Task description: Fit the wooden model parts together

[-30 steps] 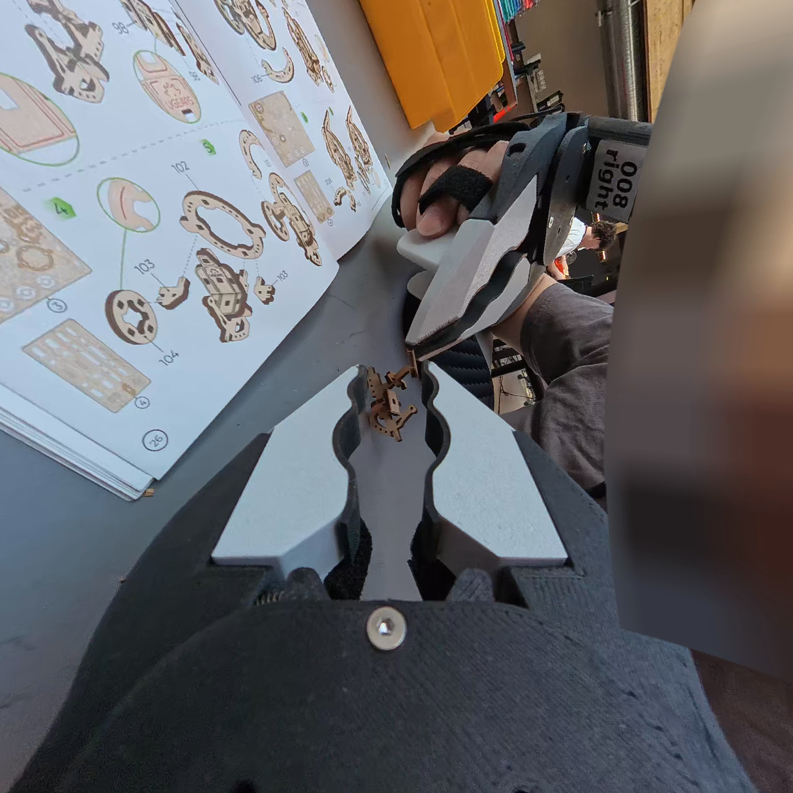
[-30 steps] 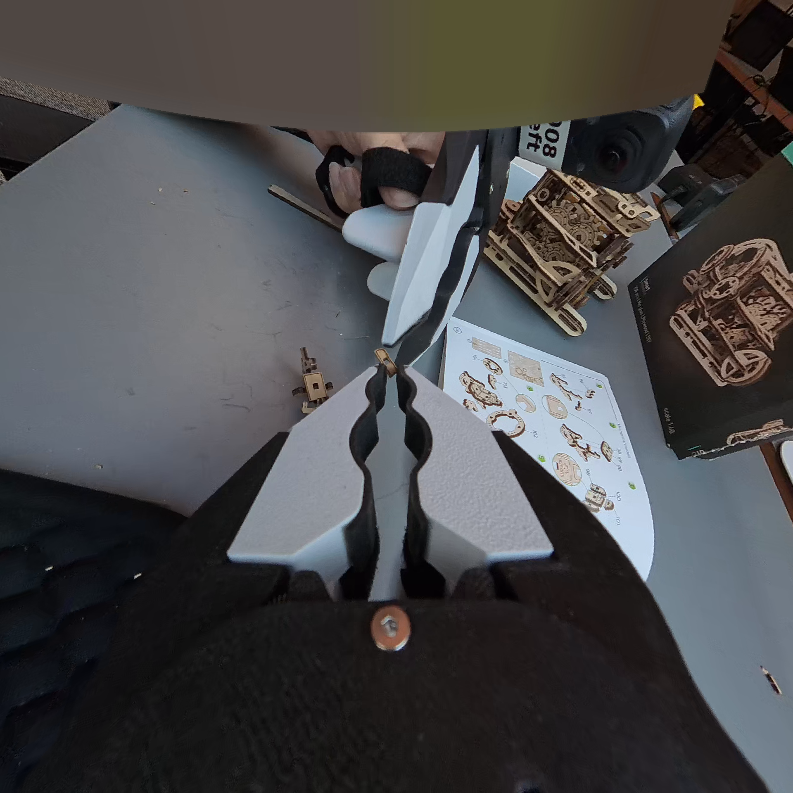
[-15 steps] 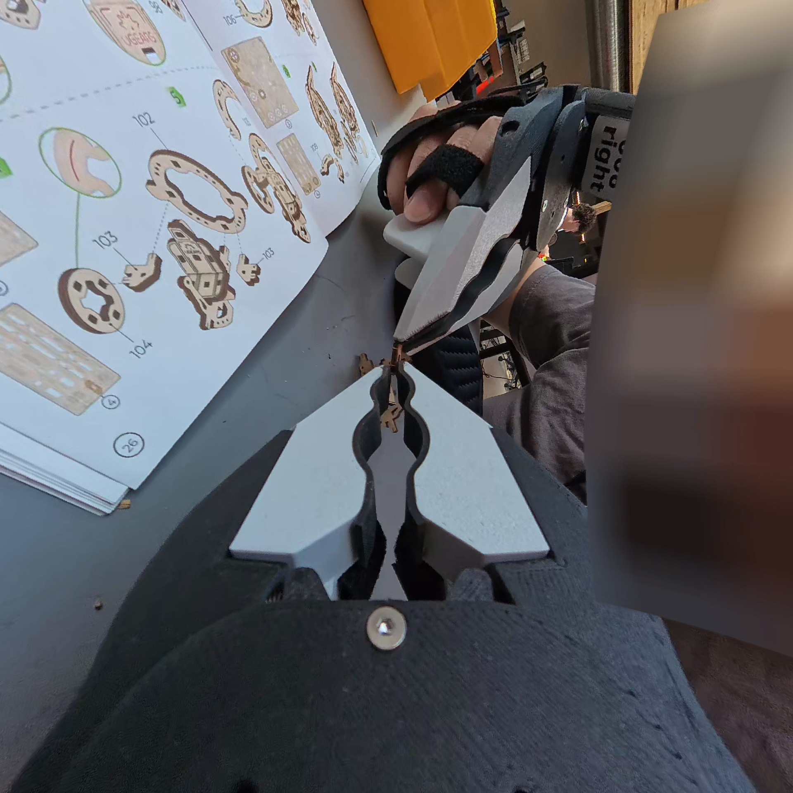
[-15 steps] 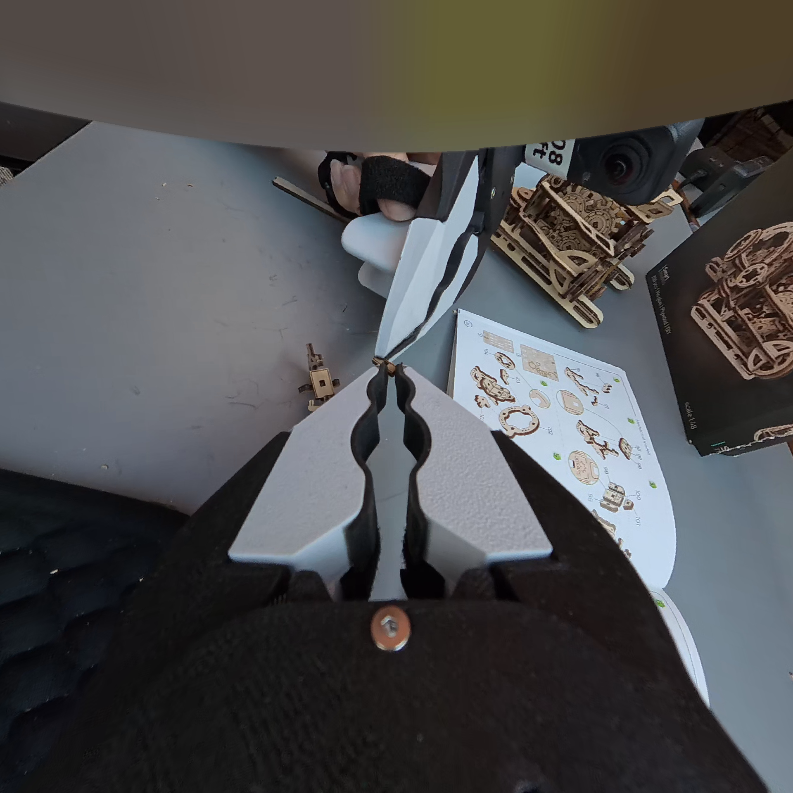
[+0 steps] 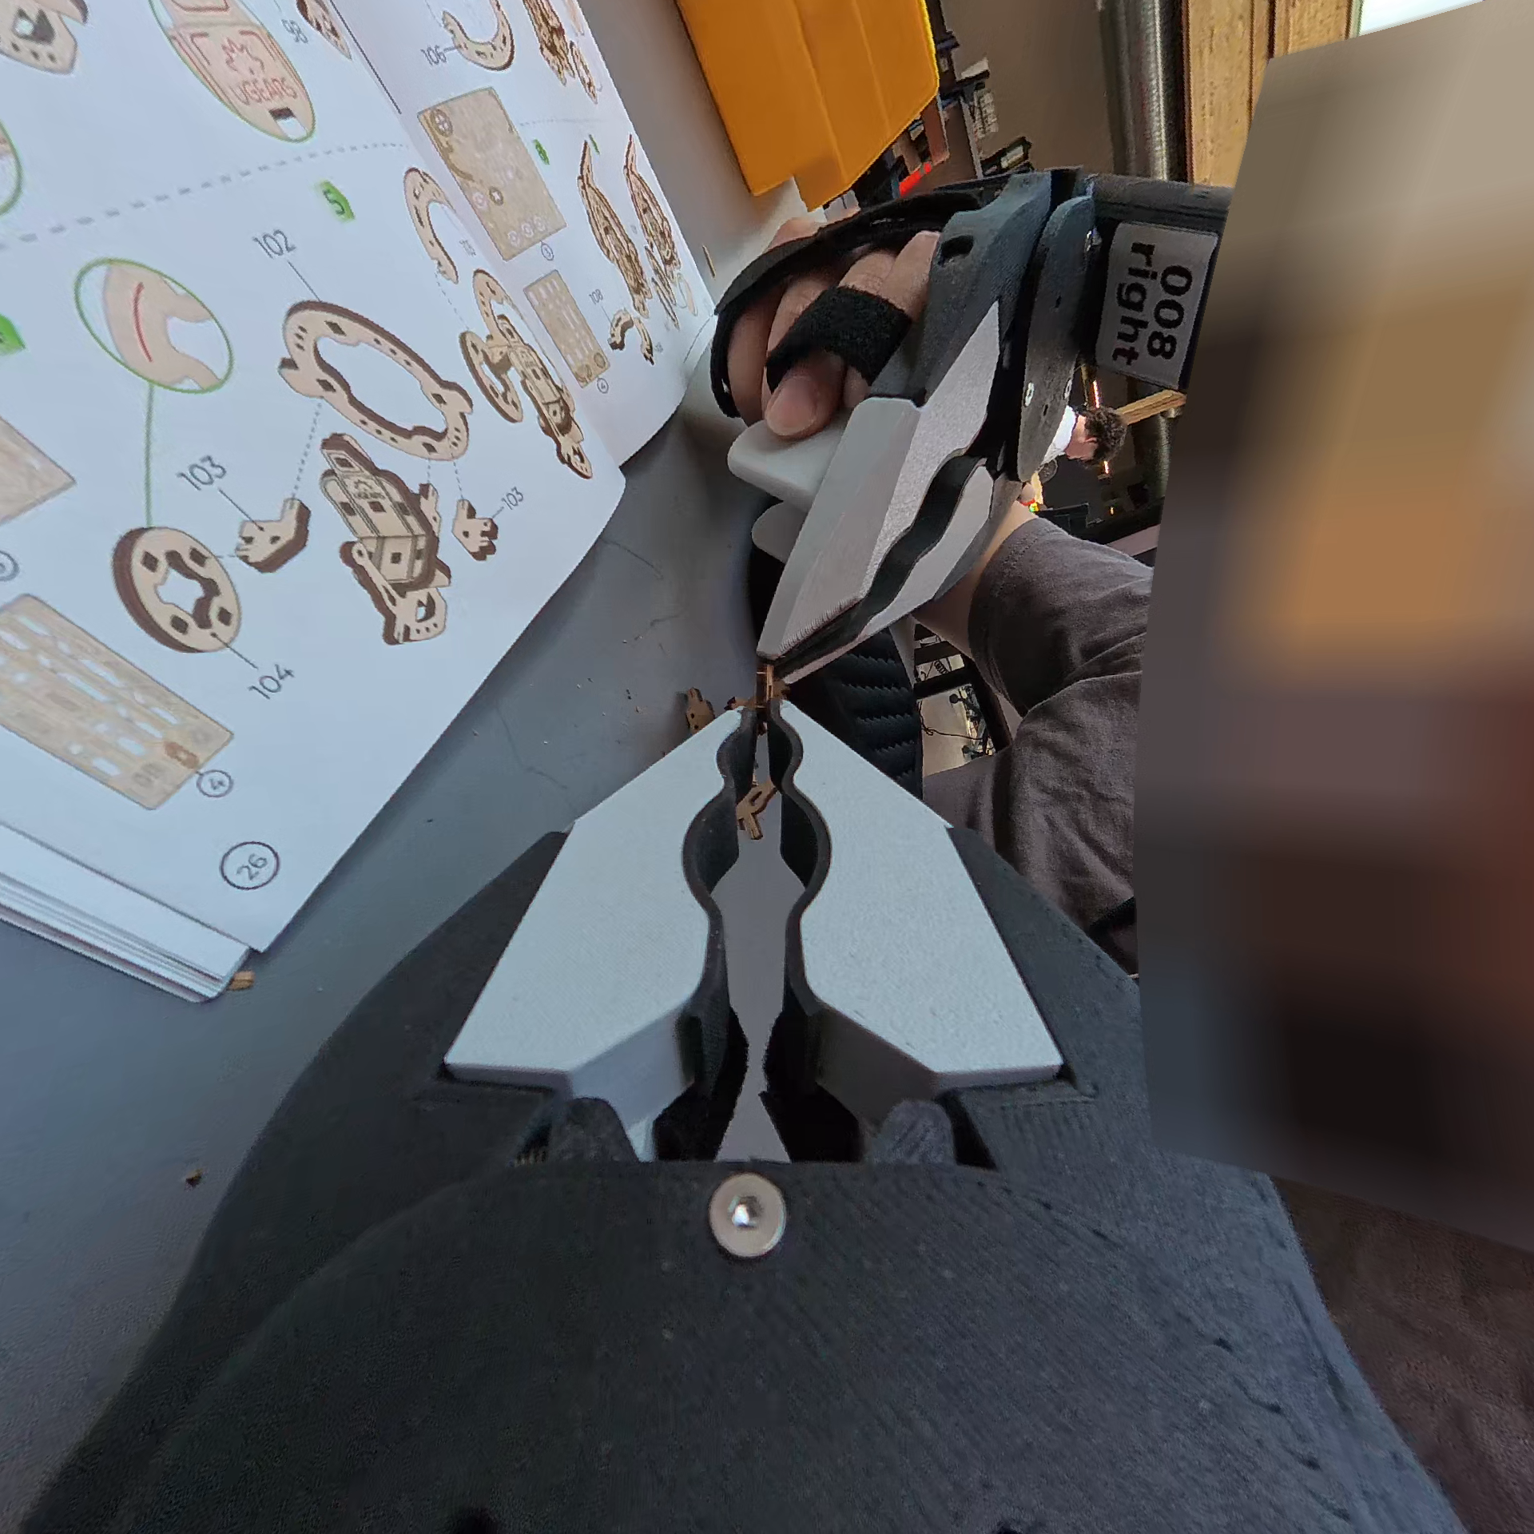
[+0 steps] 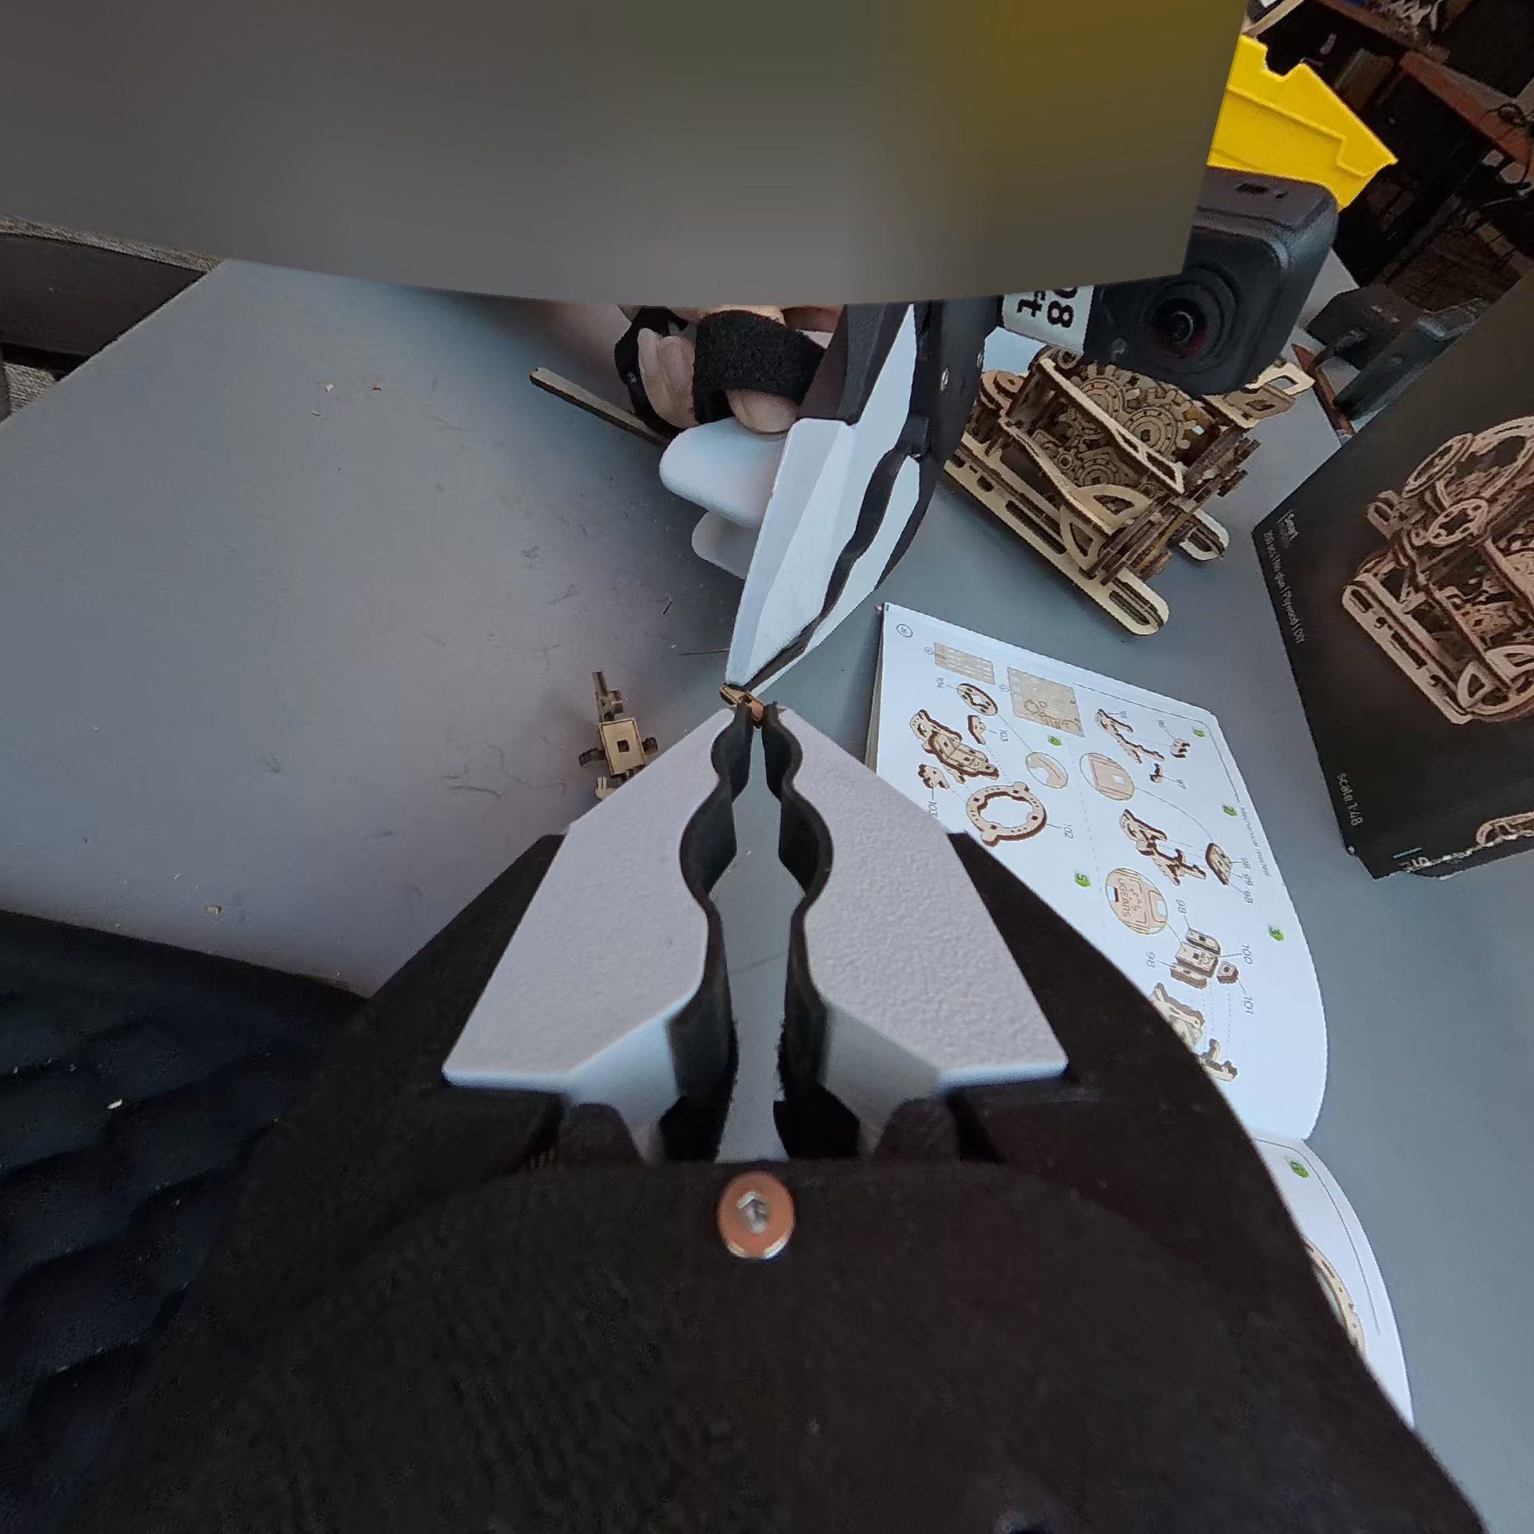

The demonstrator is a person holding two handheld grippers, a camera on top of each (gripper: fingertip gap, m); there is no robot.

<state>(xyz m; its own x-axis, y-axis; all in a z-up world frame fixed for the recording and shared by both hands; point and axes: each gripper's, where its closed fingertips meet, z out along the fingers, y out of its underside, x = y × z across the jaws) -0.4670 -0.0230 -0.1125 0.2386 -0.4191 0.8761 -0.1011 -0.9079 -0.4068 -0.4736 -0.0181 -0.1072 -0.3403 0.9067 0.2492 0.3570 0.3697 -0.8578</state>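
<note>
In the left wrist view my left gripper is shut on a small wooden part that hangs between its fingers. My right gripper comes in from above, tip to tip with the left, shut on a tiny wooden piece that touches the held part. In the right wrist view my right gripper pinches the tiny wooden piece at its tips, and the left gripper meets it from above. Both are held just above the grey table. Whether the two pieces are joined is hidden by the tips.
A small wooden sub-assembly lies on the table left of the tips; it also shows in the left wrist view. An open instruction booklet lies to the right, with a large wooden model and a black box beyond. Yellow bins stand behind. Less than 4 cm separates the two grippers' tips. Left tips and right tips are each some 20 cm from the large wooden model.
My left gripper closed from part-open onto the wooden part between its fingers. Both grippers have stayed tip to tip, with little movement in the last half second.
</note>
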